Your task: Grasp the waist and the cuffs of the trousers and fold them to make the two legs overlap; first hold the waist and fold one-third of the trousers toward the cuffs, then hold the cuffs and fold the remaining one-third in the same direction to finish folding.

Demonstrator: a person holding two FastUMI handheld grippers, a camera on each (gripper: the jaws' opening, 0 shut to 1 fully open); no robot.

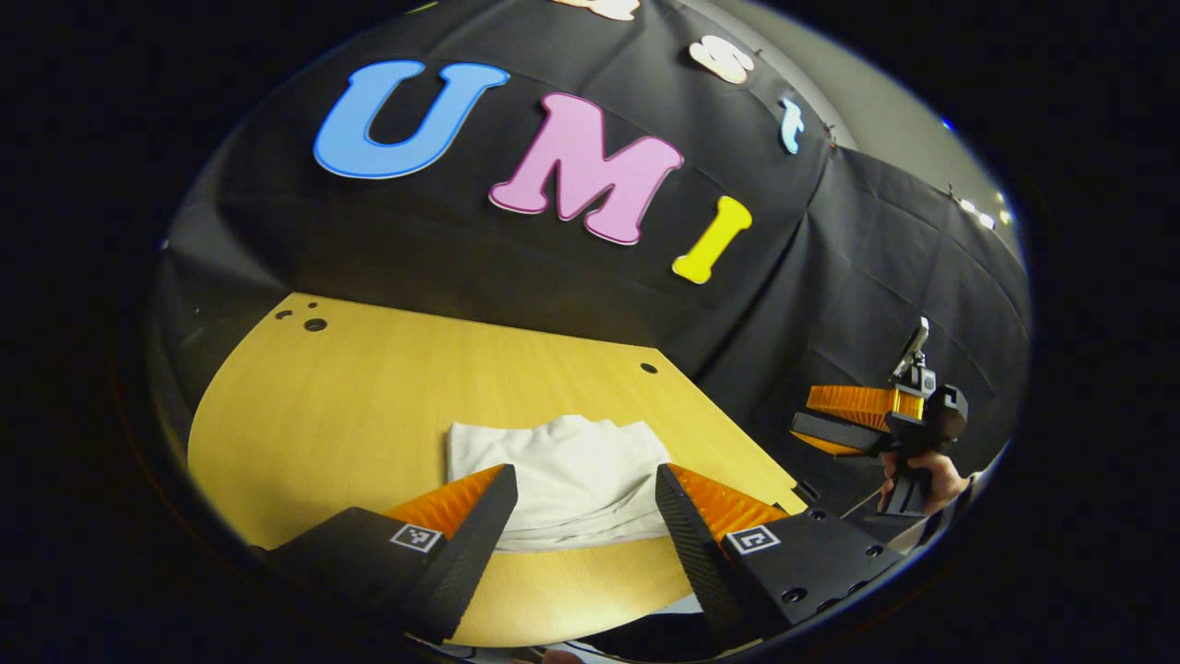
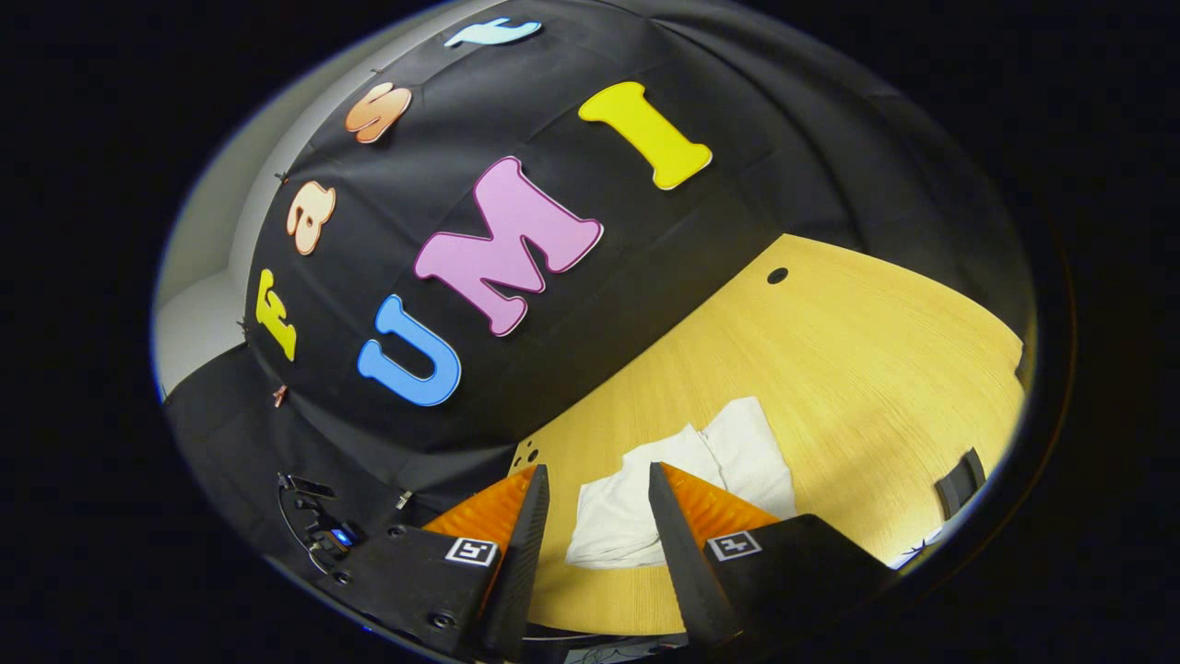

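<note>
The white trousers (image 1: 564,480) lay bundled on the counter (image 1: 350,406), looking soft and light; both tools (image 1: 583,516) (image 2: 595,516) stood wide, holding nothing.

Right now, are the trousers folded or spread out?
Folded: the white trousers lie as a compact layered bundle on the table, no legs extending.

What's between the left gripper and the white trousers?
Nothing but bare wooden table. In the left gripper view, the open left gripper hangs above the folded trousers, fingers apart, touching nothing.

white trousers (image 1: 562,475), folded, on table (image 1: 350,406)
</note>
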